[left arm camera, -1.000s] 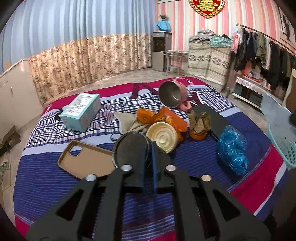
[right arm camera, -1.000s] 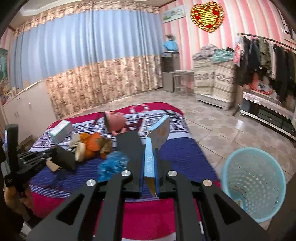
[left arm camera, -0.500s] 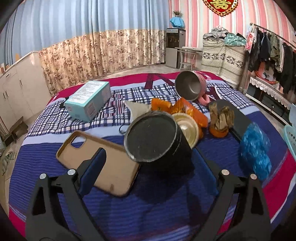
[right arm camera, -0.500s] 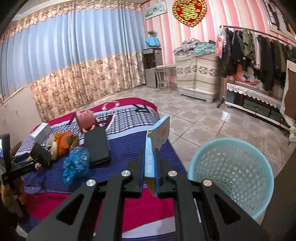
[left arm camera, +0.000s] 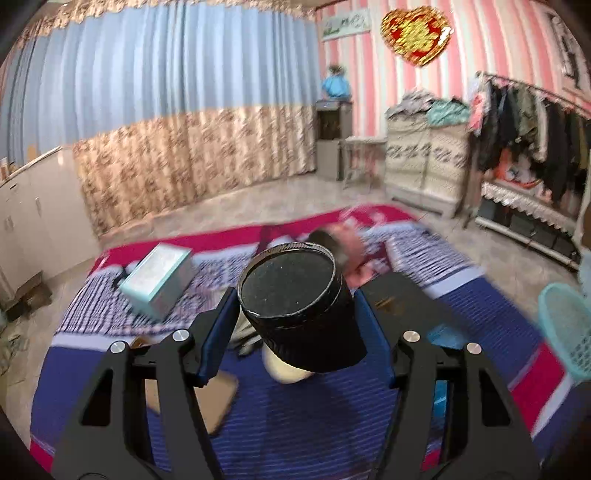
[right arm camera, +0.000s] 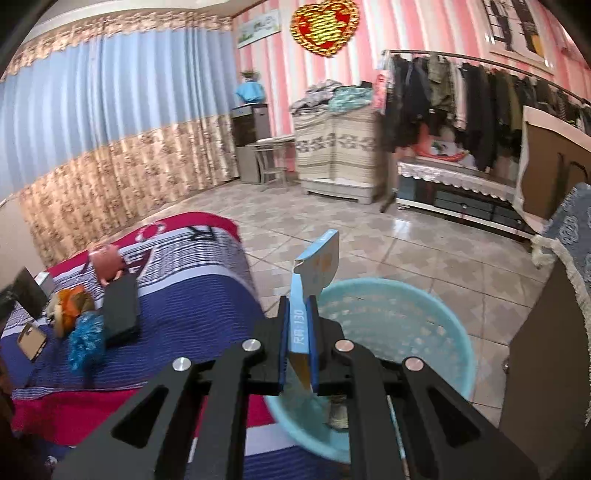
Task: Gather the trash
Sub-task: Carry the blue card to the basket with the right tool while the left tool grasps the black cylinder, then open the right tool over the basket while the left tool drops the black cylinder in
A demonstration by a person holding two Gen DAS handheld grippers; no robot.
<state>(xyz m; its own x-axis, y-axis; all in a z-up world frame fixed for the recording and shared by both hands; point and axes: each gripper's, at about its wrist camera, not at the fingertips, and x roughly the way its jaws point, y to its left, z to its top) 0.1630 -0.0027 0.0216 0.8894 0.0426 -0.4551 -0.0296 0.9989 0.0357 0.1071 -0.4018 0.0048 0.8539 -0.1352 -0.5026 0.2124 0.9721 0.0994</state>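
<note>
Holding a flattened blue carton [right arm camera: 314, 275] clamped upright, right gripper [right arm camera: 298, 347] sits over the rim of the light-blue basket [right arm camera: 436, 314]; left gripper [left arm camera: 295, 317] jaws closing around a black tub [left arm camera: 299, 306], lifted above the striped bed [left arm camera: 480, 306]; pad contact unclear through blur.

A: Any text showing?

B: The flattened blue carton [right arm camera: 316, 266] is showing "130" on its edge, after two characters too small to read. The bedspread [right arm camera: 192, 258] is showing a large "R".

A: The red-and-gold heart [right arm camera: 324, 27] on the wall?

B: It is carrying a gold character; blurred, unreadable.
</note>
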